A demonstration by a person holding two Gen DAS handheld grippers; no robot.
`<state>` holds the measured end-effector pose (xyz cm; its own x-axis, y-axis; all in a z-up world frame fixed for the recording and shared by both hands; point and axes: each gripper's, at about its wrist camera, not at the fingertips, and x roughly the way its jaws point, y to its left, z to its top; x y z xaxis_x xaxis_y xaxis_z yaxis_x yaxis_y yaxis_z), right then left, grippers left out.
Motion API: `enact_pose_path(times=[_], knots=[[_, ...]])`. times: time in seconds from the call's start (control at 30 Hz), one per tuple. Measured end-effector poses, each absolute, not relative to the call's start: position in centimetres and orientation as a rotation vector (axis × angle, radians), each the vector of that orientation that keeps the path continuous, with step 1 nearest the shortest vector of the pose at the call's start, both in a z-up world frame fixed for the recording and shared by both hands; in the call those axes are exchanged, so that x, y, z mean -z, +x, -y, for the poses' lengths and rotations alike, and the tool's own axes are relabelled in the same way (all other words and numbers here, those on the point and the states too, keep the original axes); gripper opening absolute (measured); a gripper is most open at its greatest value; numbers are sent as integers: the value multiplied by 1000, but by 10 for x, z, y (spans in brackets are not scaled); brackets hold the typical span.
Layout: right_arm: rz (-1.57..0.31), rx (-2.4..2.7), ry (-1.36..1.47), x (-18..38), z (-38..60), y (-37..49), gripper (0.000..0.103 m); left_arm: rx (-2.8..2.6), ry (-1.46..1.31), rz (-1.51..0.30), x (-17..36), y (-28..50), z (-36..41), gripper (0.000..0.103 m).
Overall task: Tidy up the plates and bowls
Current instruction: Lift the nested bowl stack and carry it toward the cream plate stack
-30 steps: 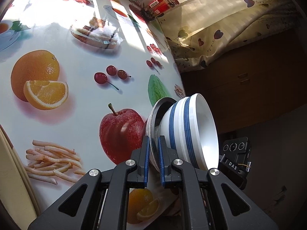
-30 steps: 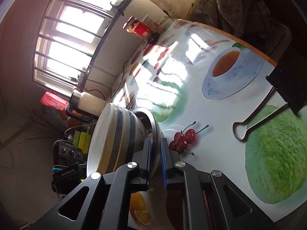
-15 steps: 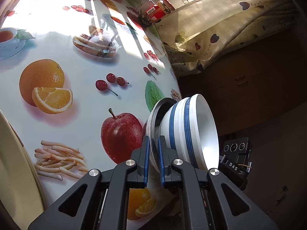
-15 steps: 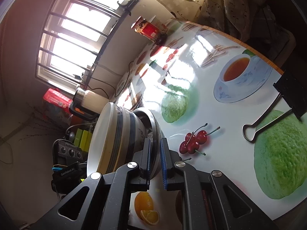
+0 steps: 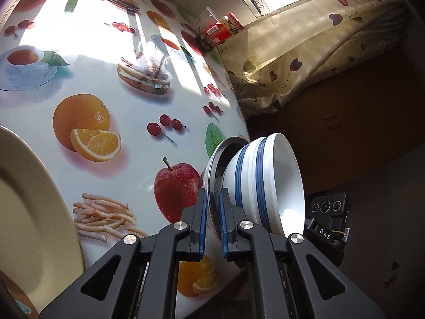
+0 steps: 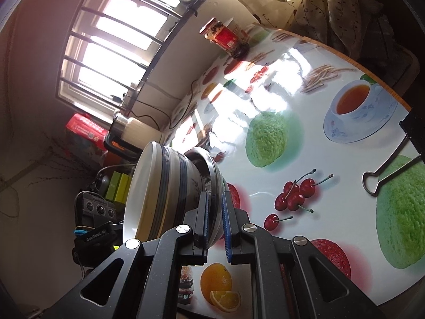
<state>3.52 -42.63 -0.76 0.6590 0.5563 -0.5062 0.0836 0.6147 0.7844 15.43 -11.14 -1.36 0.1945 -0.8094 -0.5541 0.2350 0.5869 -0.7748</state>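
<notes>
Gripping the steel plate's (image 5: 212,164) rim, both grippers (image 5: 211,228) (image 6: 215,226) nearly closed, blue-striped white bowl (image 5: 265,180) stacked inside.

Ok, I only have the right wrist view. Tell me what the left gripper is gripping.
Observer: The left gripper is shut on the rim of the metal bowl, with the rim between its fingers.
Operator: Report what's inside the striped bowl.
Observer: The striped bowl is plain white inside and looks empty.
Operator: Name any other dishes.
Observer: A cream plate sits on the table at the left edge of the left wrist view.
</notes>
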Motion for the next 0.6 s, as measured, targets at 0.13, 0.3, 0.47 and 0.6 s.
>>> enact_pose_path(times=[0.13, 0.3, 0.47, 0.6], knots=[[-830, -329, 876, 5, 419, 39, 10, 780, -617, -1146, 12, 154, 103, 8], [-840, -346, 870, 4, 408, 44, 10, 760, -625, -1136, 11, 151, 91, 8], [-851, -368, 864, 4, 397, 48, 10, 734, -636, -1124, 9, 149, 78, 8], [-855, -387, 859, 3, 389, 52, 10, 721, -640, -1112, 7, 146, 70, 8]])
